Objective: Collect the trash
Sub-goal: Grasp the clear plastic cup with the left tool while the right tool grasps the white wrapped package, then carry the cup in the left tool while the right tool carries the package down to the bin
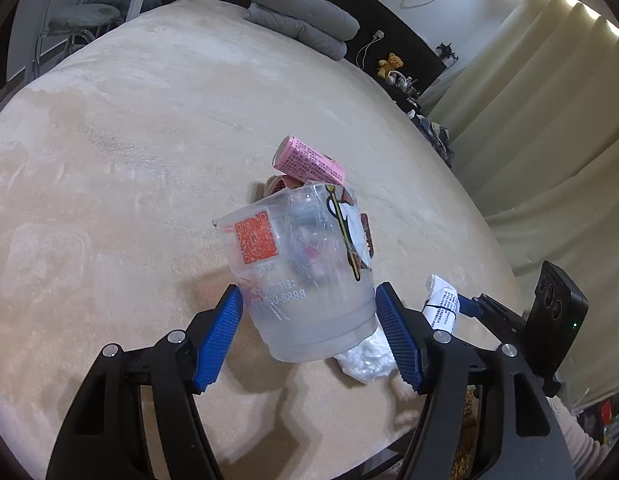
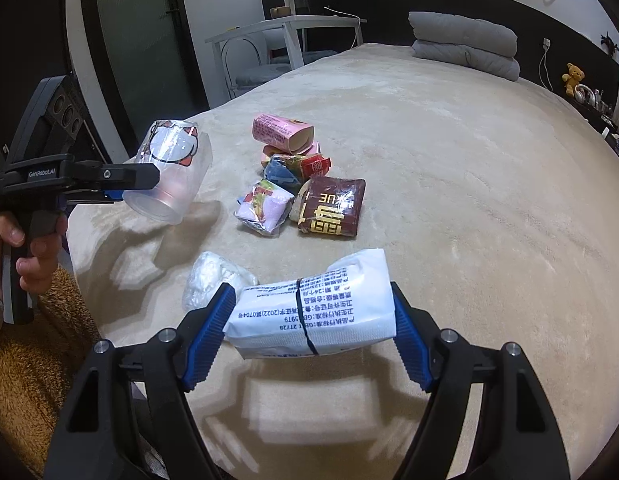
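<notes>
My left gripper [image 1: 308, 292] is shut on a clear plastic cup [image 1: 301, 272] with an orange QR code, holding it tilted above the bed; the right wrist view shows this cup [image 2: 169, 176] at the left. My right gripper [image 2: 311, 288] is shut on a white tissue packet [image 2: 313, 312] bound by a black band. A crumpled white plastic bag [image 2: 213, 276] lies just left of it. Beyond lies a pile of trash: a pink box [image 2: 281, 130], a blue and red wrapper [image 2: 293, 168], a pink-white wrapper [image 2: 263, 208] and a brown packet [image 2: 333, 208].
Everything lies on a beige plush bed cover [image 2: 469, 160]. A folded grey quilt [image 2: 465, 44] sits at the head end, and a white table with a chair [image 2: 285, 28] stands beyond the bed. Curtains [image 1: 549, 120] hang on one side. A person's hand [image 2: 25, 248] grips the left handle.
</notes>
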{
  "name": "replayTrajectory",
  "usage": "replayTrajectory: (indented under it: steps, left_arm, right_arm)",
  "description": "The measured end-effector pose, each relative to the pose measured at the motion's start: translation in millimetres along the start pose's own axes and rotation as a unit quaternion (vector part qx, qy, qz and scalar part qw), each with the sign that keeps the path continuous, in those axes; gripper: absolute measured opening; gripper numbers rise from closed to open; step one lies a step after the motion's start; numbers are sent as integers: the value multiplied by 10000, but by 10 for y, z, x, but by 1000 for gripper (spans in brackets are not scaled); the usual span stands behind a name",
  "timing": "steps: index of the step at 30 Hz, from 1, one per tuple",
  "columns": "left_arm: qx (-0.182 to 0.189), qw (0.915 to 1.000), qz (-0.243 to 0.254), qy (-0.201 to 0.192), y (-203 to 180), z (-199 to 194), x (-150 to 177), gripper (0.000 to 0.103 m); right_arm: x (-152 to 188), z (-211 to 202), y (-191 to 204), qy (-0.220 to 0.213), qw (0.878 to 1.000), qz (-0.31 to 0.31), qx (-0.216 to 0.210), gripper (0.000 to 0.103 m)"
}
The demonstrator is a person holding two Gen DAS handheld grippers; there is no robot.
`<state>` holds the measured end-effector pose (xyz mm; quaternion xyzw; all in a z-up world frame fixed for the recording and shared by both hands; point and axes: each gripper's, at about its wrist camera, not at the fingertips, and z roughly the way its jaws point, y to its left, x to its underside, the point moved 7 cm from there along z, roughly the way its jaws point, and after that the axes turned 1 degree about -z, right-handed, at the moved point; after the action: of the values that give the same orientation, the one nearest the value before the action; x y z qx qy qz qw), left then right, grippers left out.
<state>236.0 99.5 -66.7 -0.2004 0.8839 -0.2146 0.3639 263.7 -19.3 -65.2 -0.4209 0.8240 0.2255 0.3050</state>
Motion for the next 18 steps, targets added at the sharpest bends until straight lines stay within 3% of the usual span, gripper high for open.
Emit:
replayTrajectory:
  steps: [5, 18]
  left_arm:
    - [198, 9997, -36, -136, -76, -149, 178, 67]
    - [269, 9989, 316, -208, -298, -357, 691, 67]
  right_arm:
    - [94, -171, 70, -132, 9998, 139, 14, 75]
    - [427, -477, 396, -269, 9994, 220, -28, 75]
